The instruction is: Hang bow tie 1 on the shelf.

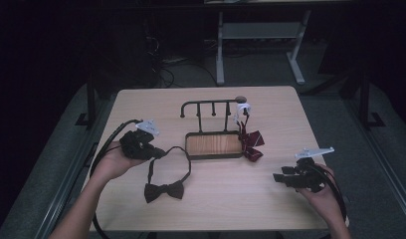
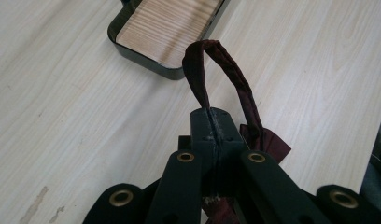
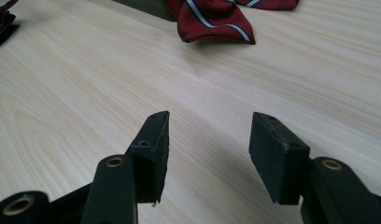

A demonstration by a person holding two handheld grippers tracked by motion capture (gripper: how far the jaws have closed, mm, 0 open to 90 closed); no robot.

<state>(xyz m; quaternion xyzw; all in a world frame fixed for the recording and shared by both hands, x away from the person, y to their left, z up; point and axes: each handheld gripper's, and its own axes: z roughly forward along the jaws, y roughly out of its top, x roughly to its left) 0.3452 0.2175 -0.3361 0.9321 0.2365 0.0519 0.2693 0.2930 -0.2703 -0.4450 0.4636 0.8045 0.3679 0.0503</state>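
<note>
The dark maroon fabric bow tie [image 1: 163, 191] lies on the pale wooden table [image 1: 216, 209], in front of the black-rimmed wooden tray [image 1: 214, 145] with its black hook rack [image 1: 211, 104]. Its thin neck strap [image 2: 212, 70] arches up into the left gripper [image 1: 153, 152], whose jaws are pressed together on the strap, just left of the tray.

The likeliest trouble, I judge, is the strap slipping: it is narrow and soft, pinched only at the very tips, so a quick lift could pull it free under the weight of the bow. The loop could also snag the tray's corner, being close beside it.

The right gripper [image 1: 280, 178] hovers near the table's right front, jaws apart and empty.

The left gripper view shows the pinch itself and the strap's loop above the tips, which the high view leaves too small to read. The high view places the bow and the red striped bow tie [image 1: 251, 142] hanging from the rack's right end; the right gripper view gives that tie's white and blue stripes [image 3: 212, 21].
</note>
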